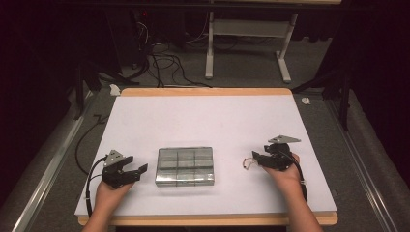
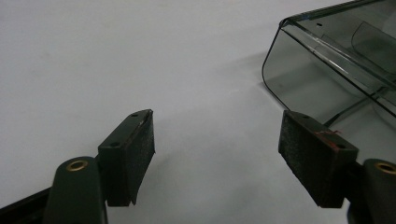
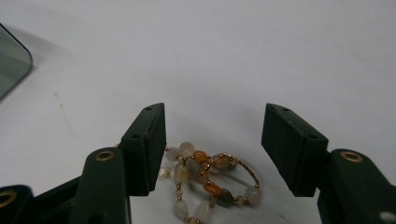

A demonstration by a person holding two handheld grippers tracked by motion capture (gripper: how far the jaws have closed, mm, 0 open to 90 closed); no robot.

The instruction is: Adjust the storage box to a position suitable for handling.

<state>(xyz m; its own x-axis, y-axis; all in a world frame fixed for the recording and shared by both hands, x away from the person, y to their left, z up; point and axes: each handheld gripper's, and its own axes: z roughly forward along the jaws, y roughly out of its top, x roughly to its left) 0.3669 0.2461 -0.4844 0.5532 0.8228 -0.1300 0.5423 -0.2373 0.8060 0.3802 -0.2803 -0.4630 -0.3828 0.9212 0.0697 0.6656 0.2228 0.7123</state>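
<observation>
On the white table (image 1: pixel 203 121) a person holds 2 grippers, 1 in each hand. The right gripper (image 1: pixel 255 161) sits low over the right side of the table, pointing toward the middle. A small beaded bracelet (image 1: pixel 248 163) lies on the table just at its tips. In the right gripper view the bracelet (image 3: pixel 210 179) is a loose tangle of pale, grey and orange beads on a thin gold wire, lying between the 2 jaws. The jaws stand wide apart; the beads sit close against the left one and well clear of the right one, and neither pad presses on them.

A clear plastic box (image 1: pixel 184 166) with 6 compartments lies flat near the middle of the table, between the 2 hands. The left gripper (image 1: pixel 138 170) rests near the box's left side, pointing at it. In the left gripper view its jaws are spread wide with bare table between them, and a rounded corner of the box (image 2: pixel 322 70) shows just beyond the right jaw, not touching it.
</observation>
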